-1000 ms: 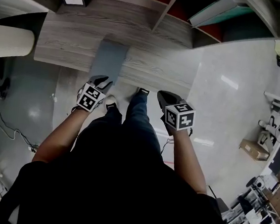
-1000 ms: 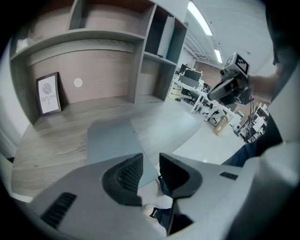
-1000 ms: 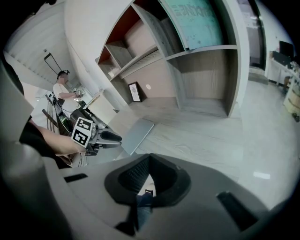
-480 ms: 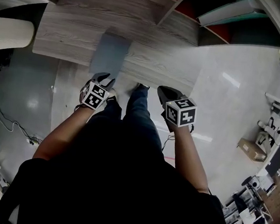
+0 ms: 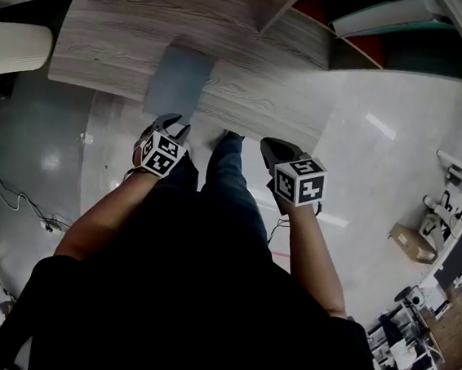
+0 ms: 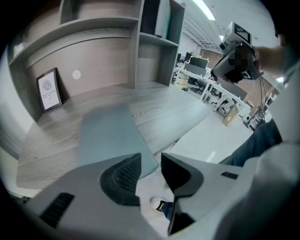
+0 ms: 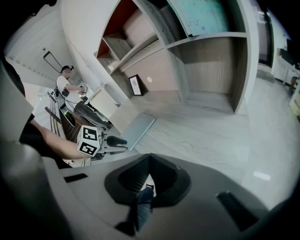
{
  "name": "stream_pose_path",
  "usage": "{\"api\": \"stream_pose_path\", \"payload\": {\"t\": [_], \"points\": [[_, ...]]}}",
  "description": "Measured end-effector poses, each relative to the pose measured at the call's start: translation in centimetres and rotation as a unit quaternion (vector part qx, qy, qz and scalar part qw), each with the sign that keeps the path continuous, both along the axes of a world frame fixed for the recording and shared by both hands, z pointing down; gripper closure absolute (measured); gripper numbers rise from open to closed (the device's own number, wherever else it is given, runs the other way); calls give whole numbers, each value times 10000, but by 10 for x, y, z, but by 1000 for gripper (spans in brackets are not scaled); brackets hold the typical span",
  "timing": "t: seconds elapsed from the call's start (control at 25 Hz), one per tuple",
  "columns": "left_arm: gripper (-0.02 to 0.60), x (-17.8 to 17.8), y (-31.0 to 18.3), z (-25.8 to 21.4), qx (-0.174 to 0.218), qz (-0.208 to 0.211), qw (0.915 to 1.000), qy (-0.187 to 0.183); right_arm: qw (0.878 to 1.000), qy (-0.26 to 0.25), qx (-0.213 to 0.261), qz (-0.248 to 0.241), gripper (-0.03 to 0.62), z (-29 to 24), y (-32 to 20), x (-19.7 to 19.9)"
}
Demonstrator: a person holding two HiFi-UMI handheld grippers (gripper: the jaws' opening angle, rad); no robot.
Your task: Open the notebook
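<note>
While the left tongs (image 5: 170, 123), whose empty jaws have just been opening, hang just short of the closed notebook (image 5: 179, 80) and the right tongs (image 5: 277, 154) are clenched empty, the approach seems in hand; next, nip the cover's edge.

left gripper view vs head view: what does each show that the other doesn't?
Only the left gripper view: the left gripper seen along its jaws, which stand apart and have just been opening, with nothing between them.
Only the head view: that gripper's marker cube and the person's black top.
Both: the closed grey notebook lying at the near edge of the wooden desk, and the right gripper.
</note>
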State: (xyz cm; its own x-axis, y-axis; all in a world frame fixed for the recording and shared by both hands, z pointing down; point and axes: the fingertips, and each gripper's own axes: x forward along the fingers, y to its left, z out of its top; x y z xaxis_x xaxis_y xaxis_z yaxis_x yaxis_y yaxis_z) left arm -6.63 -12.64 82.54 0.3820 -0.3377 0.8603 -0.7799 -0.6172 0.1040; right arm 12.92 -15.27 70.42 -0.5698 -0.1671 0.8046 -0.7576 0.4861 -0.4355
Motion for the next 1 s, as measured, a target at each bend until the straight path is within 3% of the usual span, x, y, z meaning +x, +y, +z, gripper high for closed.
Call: {"api": "stream_pose_path", "payload": {"t": [1.0], "points": [[431, 2, 3, 26, 165, 57, 9940, -1083, 9990, -47, -230, -392, 592, 4, -6, 1]]}}
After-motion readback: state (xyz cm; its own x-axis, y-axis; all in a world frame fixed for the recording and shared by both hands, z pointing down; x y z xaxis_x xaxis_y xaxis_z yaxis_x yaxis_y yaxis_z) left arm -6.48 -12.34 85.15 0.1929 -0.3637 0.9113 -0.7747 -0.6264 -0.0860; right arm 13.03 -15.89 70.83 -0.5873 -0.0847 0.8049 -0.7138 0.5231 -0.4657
